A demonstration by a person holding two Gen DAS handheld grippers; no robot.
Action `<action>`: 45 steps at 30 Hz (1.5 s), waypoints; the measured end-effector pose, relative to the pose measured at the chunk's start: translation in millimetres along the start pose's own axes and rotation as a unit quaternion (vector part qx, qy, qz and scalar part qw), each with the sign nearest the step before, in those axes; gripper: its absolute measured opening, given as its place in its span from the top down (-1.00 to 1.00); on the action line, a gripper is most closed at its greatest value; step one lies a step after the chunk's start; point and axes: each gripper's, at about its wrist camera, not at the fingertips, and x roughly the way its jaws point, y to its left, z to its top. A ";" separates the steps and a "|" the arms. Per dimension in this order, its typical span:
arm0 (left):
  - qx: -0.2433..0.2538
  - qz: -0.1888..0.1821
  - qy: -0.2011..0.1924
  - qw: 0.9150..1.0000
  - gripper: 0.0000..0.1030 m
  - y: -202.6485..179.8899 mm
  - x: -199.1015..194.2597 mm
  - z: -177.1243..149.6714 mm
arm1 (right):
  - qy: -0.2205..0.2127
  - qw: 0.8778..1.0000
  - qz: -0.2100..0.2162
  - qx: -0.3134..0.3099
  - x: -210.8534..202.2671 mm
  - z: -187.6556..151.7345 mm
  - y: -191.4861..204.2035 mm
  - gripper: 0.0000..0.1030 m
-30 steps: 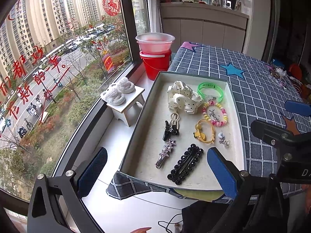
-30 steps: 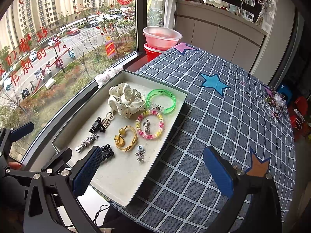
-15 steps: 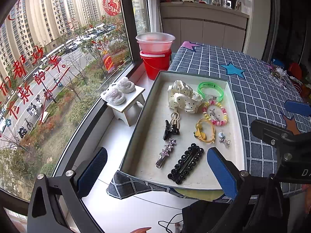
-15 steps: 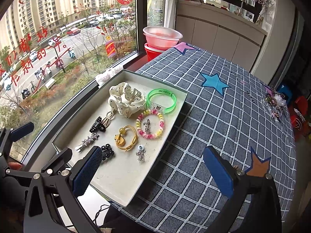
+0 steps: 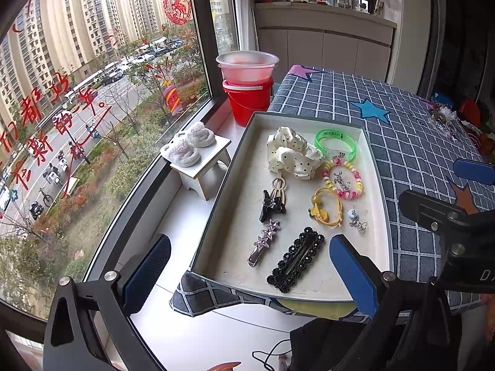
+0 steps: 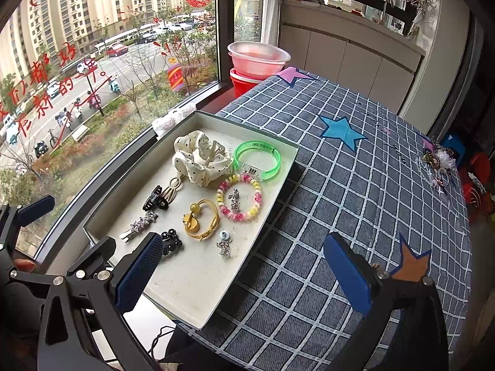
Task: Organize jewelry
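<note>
A shallow white tray (image 5: 379,182) (image 6: 247,266) lies on the checked tablecloth at the table's window edge. It holds a dotted cream scrunchie (image 5: 292,154) (image 6: 201,157), a green bangle (image 5: 335,140) (image 6: 256,159), a pink-yellow bead bracelet (image 5: 342,179) (image 6: 239,201), a yellow hair tie (image 5: 324,207) (image 6: 201,219), a black claw clip (image 5: 270,205) (image 6: 154,199), a star clip (image 5: 263,241) (image 6: 139,225), a black beaded clip (image 5: 295,259) (image 6: 171,241) and a small silver charm (image 5: 355,219) (image 6: 224,242). My left gripper (image 5: 247,275) is open and empty above the tray's near end. My right gripper (image 6: 244,273) is open and empty over the tray's right rim.
More jewelry (image 6: 436,162) lies in a heap at the table's far right edge. A red bucket with a pink basin (image 5: 247,89) stands on the sill beyond the tray. A small white stool with slippers (image 5: 198,157) stands by the window. A cable (image 5: 272,355) trails below.
</note>
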 end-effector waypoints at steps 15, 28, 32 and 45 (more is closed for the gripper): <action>0.001 0.000 0.002 1.000 -1.00 0.0 0.8 -0.2 | 0.001 1.000 0.001 0.000 -0.2 -1.6 1.2 -1.00; 0.003 0.001 0.002 1.000 -1.00 -0.3 1.0 -1.6 | 0.001 1.000 0.002 0.001 0.0 -1.9 1.3 -1.00; 0.003 0.001 0.003 1.000 -1.00 -0.4 1.3 -1.2 | 0.001 1.000 0.002 0.001 0.0 -1.8 1.1 -1.00; -0.003 -0.004 0.008 1.000 -1.00 0.9 4.5 -0.5 | 0.003 1.000 0.003 0.001 0.0 -4.7 2.9 -1.00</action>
